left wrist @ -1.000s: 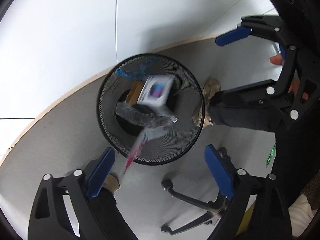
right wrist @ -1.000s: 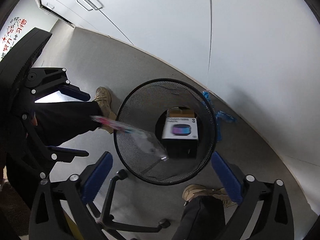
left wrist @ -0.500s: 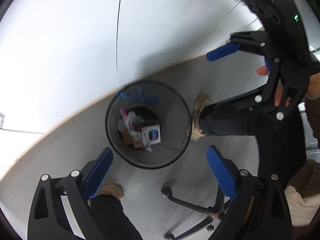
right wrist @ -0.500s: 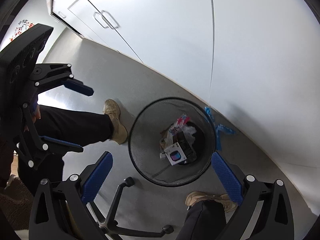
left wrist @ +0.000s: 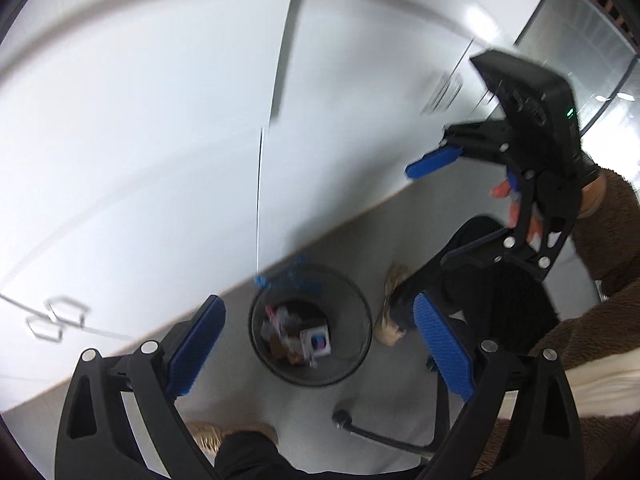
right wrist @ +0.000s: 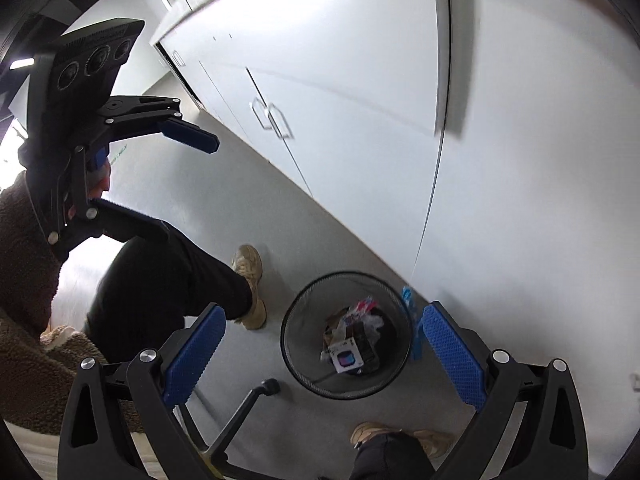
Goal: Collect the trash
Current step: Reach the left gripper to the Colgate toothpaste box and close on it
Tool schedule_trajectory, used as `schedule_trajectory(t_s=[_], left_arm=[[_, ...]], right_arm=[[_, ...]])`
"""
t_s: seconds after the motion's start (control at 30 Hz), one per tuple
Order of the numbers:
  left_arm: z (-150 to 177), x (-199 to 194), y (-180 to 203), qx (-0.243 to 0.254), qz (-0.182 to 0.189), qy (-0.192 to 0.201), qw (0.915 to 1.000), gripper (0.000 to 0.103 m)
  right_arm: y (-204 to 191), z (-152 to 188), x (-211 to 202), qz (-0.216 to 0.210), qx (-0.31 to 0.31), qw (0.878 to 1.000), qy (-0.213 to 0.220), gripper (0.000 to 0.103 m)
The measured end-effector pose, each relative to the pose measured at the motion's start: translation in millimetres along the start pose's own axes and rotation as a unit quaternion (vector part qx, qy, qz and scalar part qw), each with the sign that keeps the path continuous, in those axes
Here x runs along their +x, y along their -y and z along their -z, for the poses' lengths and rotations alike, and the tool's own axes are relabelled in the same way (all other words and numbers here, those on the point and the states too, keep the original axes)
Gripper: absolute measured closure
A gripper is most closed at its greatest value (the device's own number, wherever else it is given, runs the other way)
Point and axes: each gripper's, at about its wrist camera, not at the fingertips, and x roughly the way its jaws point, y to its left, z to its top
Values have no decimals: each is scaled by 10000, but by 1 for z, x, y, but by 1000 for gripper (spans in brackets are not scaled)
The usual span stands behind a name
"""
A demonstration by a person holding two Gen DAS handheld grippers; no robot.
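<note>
Both grippers risen farther above mesh bin (right wrist: 346,334); left gripper (left wrist: 318,350), right gripper (right wrist: 320,354) fingers apart, empty, pointing down.

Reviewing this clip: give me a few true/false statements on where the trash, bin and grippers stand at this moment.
1. The small white box lies inside the mesh bin. True.
2. The left gripper holds a wrapper. False: open and empty.
3. The right gripper is open. True.
4. The bin has tipped onto its side. False: it stands upright on the floor.
5. The bin holds only the box. False: wrappers lie beside it.
</note>
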Motion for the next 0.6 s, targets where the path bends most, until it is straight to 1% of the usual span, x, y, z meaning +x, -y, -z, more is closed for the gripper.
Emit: schedule_trajectory(t_s=[0.1, 0.17, 0.3, 0.37, 0.53, 0.6], left_arm=[[-16, -28, 2, 143, 93, 396, 9991, 6], [-28, -45, 1, 243, 84, 573, 9980, 5], [-52, -67, 4, 545, -60, 777, 9955, 4], [-64, -76, 3, 635, -52, 896, 9939, 4], [-97, -111, 2, 940, 158, 1279, 9872, 4], [-110, -124, 0, 1082, 150, 1455, 9833, 4]], right_arm=[[-5, -9, -24, -30, -99, 9996, 259, 3], [-7, -15, -39, -32, -172, 9990, 414, 3], [-10, -29, -68, 103, -292, 9969, 723, 3], [-11, -36, -83, 126, -320, 9955, 884, 3], [-12, -53, -121, 173, -405, 9910, 1261, 3], [-9, -60, -139, 203, -399, 9885, 1448, 3]])
